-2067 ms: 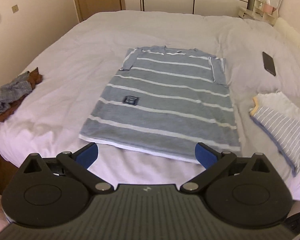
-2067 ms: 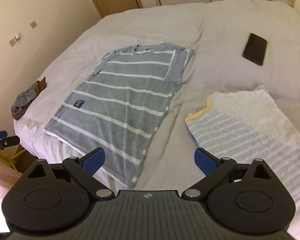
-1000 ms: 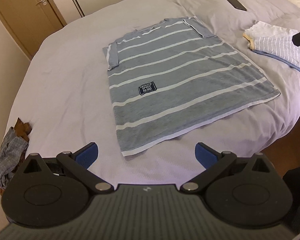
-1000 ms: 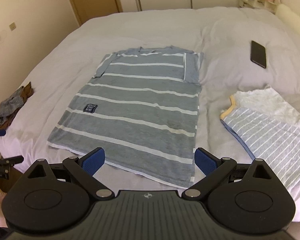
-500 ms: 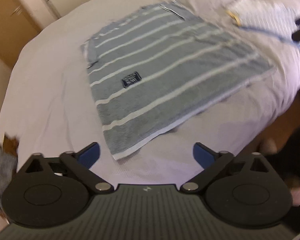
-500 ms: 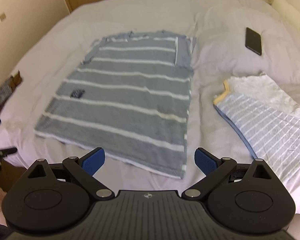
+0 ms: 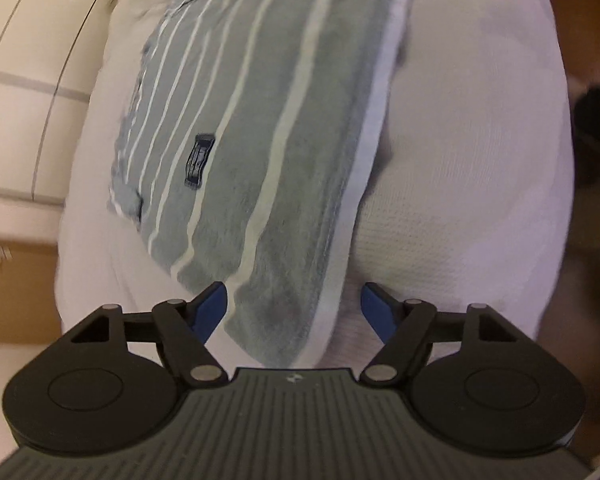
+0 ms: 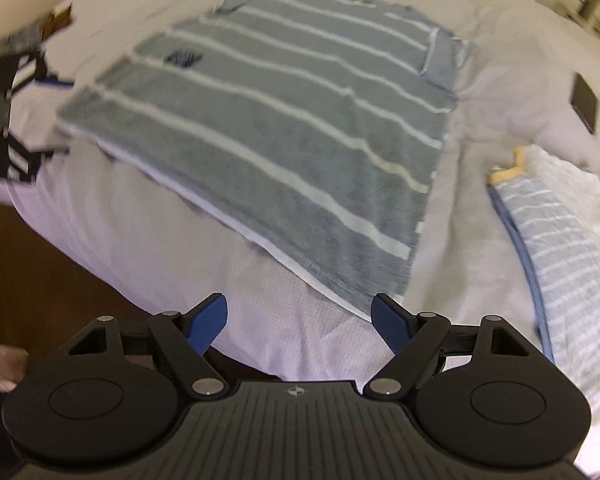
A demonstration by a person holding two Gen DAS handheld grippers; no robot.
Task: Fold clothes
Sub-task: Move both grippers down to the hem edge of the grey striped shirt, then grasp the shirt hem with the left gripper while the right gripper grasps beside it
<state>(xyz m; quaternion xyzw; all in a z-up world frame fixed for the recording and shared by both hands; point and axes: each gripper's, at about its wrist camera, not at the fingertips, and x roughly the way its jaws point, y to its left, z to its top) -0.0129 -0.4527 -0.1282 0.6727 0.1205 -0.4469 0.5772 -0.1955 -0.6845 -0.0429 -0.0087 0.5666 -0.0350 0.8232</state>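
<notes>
Both cameras have swung down close to the bed's near edge since half a second ago, the left one rolling hard so the shirt now runs up the frame. Left hand-held gripper (image 7: pixel 294 306) stands wide with the hem corner of the grey striped T-shirt (image 7: pixel 236 152) just between its blue fingers (image 7: pixel 210 308), nothing pinched yet. Right hand-held gripper (image 8: pixel 300 316) is likewise wide, the shirt's (image 8: pixel 284 112) other hem corner just beyond its finger at 1 o'clock. The shirt lies flat on the bed (image 8: pixel 148 240), sleeves tucked in. It looks like light, limp knit that will sag and drag, so the two hem corners seem the places to pinch, both layers together. Motion blur smears both views; the collar end is vague, the folded striped garment (image 8: pixel 560 240) at 3 o'clock is cut off, and the phone (image 8: pixel 584 102) barely reads
</notes>
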